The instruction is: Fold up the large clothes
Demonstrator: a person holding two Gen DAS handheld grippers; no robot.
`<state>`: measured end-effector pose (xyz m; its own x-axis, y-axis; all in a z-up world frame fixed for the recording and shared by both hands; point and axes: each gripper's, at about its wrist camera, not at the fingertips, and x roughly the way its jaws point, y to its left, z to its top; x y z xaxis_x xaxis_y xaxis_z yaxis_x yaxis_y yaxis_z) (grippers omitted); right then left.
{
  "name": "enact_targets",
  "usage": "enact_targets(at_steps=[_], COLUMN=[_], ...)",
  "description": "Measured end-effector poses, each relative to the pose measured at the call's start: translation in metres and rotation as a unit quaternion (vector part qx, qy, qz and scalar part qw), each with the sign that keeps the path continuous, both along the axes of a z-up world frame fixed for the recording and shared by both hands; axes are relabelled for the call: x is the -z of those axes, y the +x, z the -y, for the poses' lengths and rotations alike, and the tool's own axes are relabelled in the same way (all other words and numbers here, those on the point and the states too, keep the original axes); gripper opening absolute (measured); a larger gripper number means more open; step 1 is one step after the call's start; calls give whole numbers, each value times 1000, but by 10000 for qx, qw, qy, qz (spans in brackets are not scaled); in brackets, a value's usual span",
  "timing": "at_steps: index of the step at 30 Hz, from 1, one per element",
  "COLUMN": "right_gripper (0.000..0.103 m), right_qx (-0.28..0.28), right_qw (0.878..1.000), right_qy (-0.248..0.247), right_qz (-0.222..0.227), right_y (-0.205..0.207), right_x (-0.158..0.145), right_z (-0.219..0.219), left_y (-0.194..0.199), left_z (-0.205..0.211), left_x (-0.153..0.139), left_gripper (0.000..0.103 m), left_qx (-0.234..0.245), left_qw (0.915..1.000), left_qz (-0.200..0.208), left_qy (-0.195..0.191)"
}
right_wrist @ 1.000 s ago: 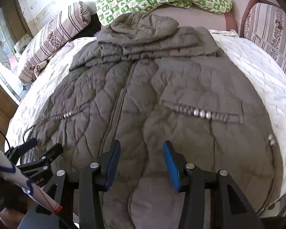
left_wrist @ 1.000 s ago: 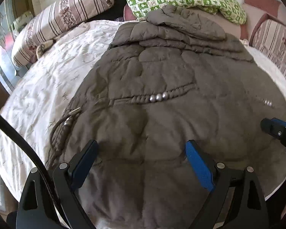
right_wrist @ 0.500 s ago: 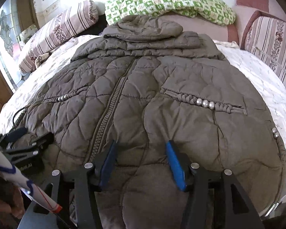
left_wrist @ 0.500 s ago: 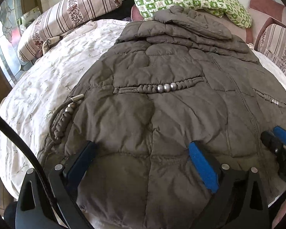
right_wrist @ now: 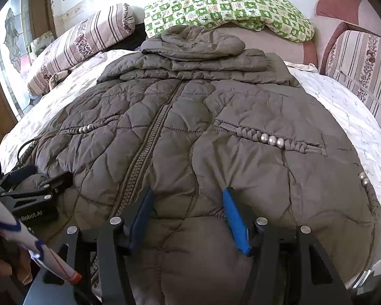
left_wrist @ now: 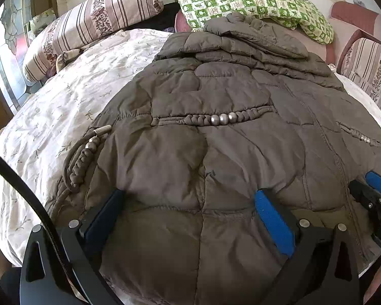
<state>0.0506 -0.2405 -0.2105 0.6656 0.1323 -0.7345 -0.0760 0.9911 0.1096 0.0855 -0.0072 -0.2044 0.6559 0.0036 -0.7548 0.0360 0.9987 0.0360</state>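
A large grey-brown quilted hooded coat (left_wrist: pixel 216 132) lies flat on the bed, front up, zipper (right_wrist: pixel 149 139) shut, sleeves folded across the chest below the hood (right_wrist: pixel 200 40). My left gripper (left_wrist: pixel 188 200) is open, low over the coat's left hem, its jaws straddling the padding. My right gripper (right_wrist: pixel 188 203) is open over the hem just right of the zipper. Each gripper shows in the other's view: the right at the far right edge (left_wrist: pixel 373 193), the left at the left edge (right_wrist: pixel 35 185). A braided drawcord (left_wrist: pixel 81 162) with metal beads trails off the coat's left side.
The bed has a white flowered quilt (left_wrist: pixel 63 96). A striped bolster (left_wrist: pixel 94 23) lies at the back left, a green checked pillow (left_wrist: pixel 254 2) behind the hood, a striped chair (right_wrist: pixel 363 58) at the right. A window (right_wrist: pixel 10 50) is at the left.
Both grippers have dropped lower and closer to the coat's hem. The coat has not moved. Both jaws stay open.
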Motion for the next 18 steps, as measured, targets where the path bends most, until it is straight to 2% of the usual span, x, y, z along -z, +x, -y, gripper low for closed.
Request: enact_targets(at_steps=[8, 13, 16, 18], right_gripper=[63, 65, 66, 66], right_qx=[207, 206, 139, 167], right_qw=[9990, 9991, 9996, 9990], right_qy=[373, 349, 238, 382], right_qz=[143, -109, -114, -128], right_y=[-17, -18, -16, -16], right_x=[-18, -7, -5, -7], right_z=[17, 17, 15, 18], left_y=[-5, -7, -10, -12], left_z=[1, 3, 3, 2], left_x=[-4, -3, -5, -8], left_gripper=[103, 103, 103, 103], left_qx=[69, 90, 127, 152], left_qw=[9999, 9999, 9997, 9996], left_qz=[-9, 94, 138, 174], left_qy=[82, 108, 134, 159])
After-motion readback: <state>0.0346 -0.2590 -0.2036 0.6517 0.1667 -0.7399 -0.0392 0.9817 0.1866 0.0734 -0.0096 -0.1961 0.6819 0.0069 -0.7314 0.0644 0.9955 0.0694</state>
